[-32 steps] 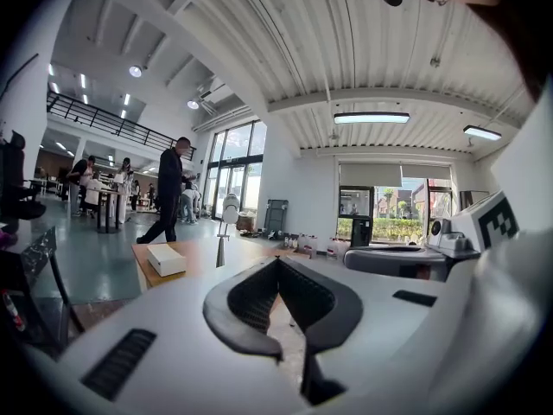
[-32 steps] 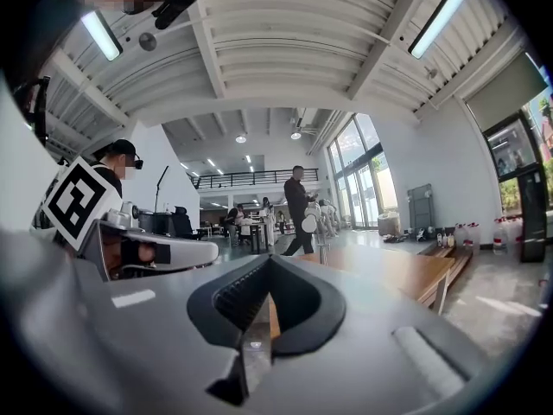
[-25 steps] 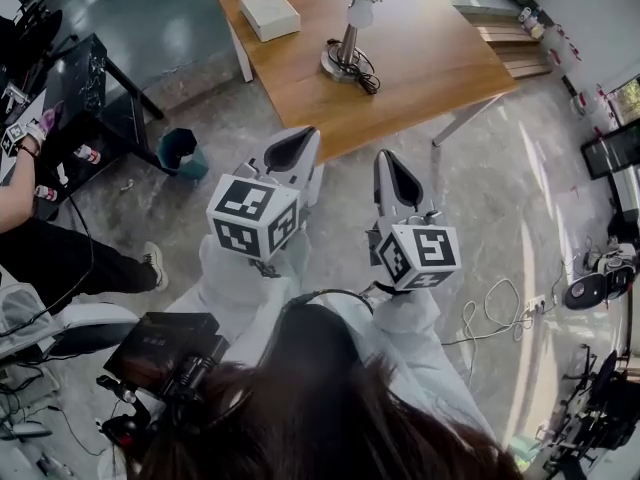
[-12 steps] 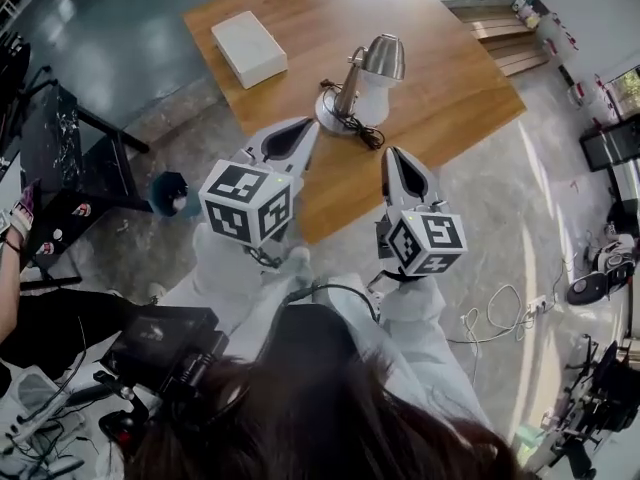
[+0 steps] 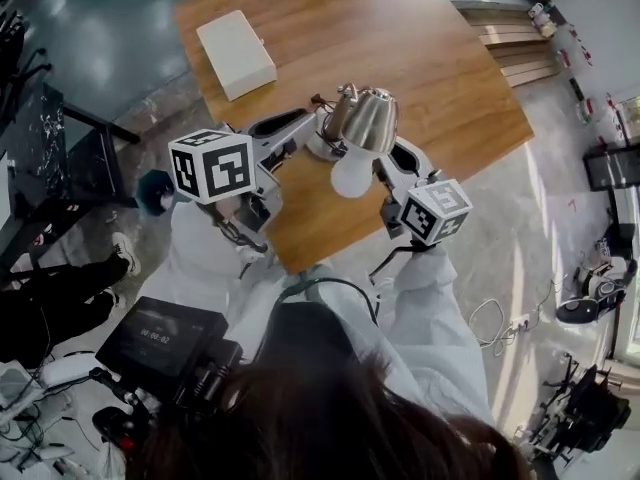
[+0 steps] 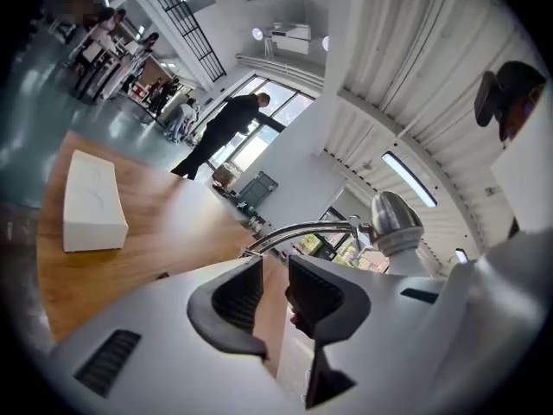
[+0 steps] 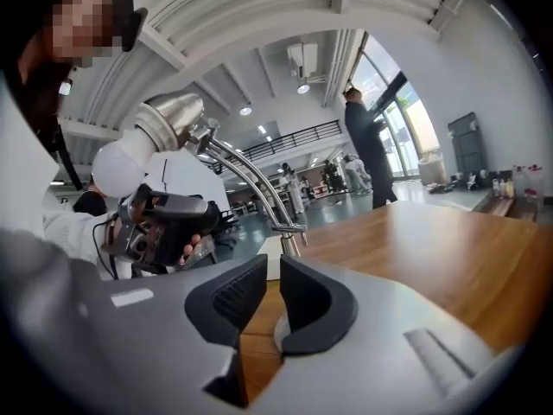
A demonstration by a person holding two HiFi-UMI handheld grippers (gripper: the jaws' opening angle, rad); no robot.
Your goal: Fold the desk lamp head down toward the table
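The wooden counter (image 5: 450,68) carries a white box (image 5: 236,53) at its far left and the lamp (image 5: 367,118) near its front edge, head raised, flanked by the left tongs (image 6: 275,275) and the right tongs (image 7: 273,271), both just opening, narrowly apart and empty.

Seen from above, I have the desk lamp (image 5: 365,118) standing on the bench (image 5: 450,78) near the edge closest to me, its bulb end turned toward 6 o'clock. A box (image 5: 236,54) lies on the same bench at the lamp's 10 o'clock, well apart. On the floor, a side table (image 5: 60,138) stands at 9 o'clock, a low platform (image 5: 505,33) at 2 o'clock, and loose cables (image 5: 490,318) at 4 o'clock.
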